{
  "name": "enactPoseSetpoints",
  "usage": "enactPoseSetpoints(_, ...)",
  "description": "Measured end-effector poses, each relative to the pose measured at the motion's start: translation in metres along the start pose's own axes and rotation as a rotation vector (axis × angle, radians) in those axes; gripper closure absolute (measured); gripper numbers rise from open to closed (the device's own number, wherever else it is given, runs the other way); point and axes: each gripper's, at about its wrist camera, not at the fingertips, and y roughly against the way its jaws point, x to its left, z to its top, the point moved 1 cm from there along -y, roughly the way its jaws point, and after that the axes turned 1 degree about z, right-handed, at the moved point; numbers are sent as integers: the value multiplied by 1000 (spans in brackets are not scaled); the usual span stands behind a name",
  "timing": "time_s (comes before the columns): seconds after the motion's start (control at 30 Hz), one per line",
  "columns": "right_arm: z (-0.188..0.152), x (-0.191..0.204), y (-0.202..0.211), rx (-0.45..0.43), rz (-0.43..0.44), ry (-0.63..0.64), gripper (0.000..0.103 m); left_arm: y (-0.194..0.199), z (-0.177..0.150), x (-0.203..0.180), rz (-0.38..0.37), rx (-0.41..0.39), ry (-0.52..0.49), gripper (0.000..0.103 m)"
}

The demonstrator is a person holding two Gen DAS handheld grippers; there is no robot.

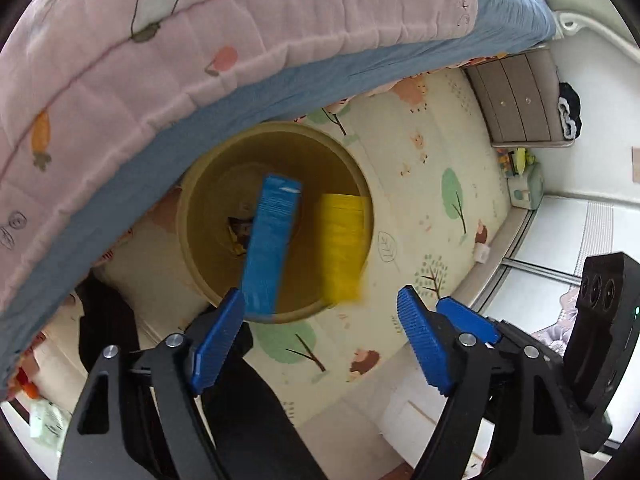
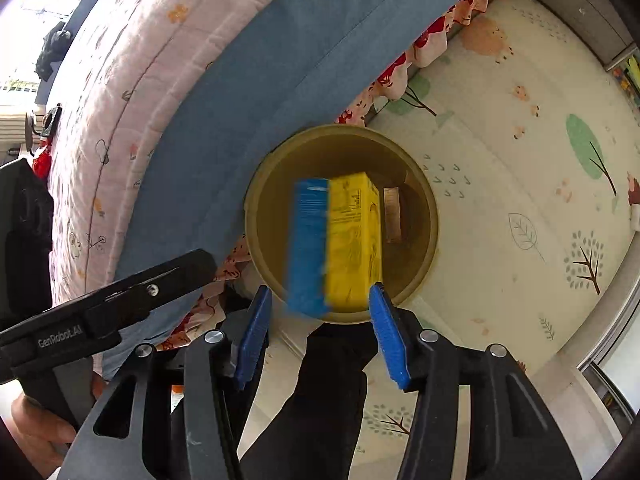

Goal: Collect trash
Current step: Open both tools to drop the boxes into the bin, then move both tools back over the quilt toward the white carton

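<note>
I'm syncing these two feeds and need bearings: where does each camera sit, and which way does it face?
Left wrist: on the left gripper, facing down into the bin; its blue fingers and the right gripper show.
Right wrist: on the right gripper, facing down; a hand shows.
Shared: bin, blue box, yellow box, bed.

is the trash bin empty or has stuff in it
Not empty: a brown wrapper lies at the bottom of the bin, with blue box and yellow box blurred over its opening.

Both wrist views look steeply down, close above the same bin beside the bed.
</note>
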Motion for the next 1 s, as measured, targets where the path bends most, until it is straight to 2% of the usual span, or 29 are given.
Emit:
enactPoseSetpoints(0.23, -2, 2, 15, -7, 7, -12, 53, 19, -9, 8, 35, 4, -71, 25)
enactPoseSetpoints(0.37, 1, 14, 30, -26, 13, -4, 53, 42, -14, 10, 5, -6, -86, 25)
enactPoseSetpoints(0.47, 2, 34, 49, -57, 26, 17, 53, 76, -14, 15, -17, -49, -106, 25)
enactPoseSetpoints(0.57, 6, 69, 67, -88, 47, 70, 53, 115, -13, 29, -43, -109, -95, 25)
enactPoseSetpoints(0.7, 19, 126, 80, -108, 76, 157, 53, 169, -13, 63, -40, -196, -45, 25)
enactPoseSetpoints(0.8, 28, 177, 82, -117, 100, 227, 53, 207, -15, 106, -30, -249, 24, 25)
enactPoseSetpoints(1.0, 31, 293, 67, -106, 156, 361, 53, 278, -19, 207, 42, -330, 199, 19)
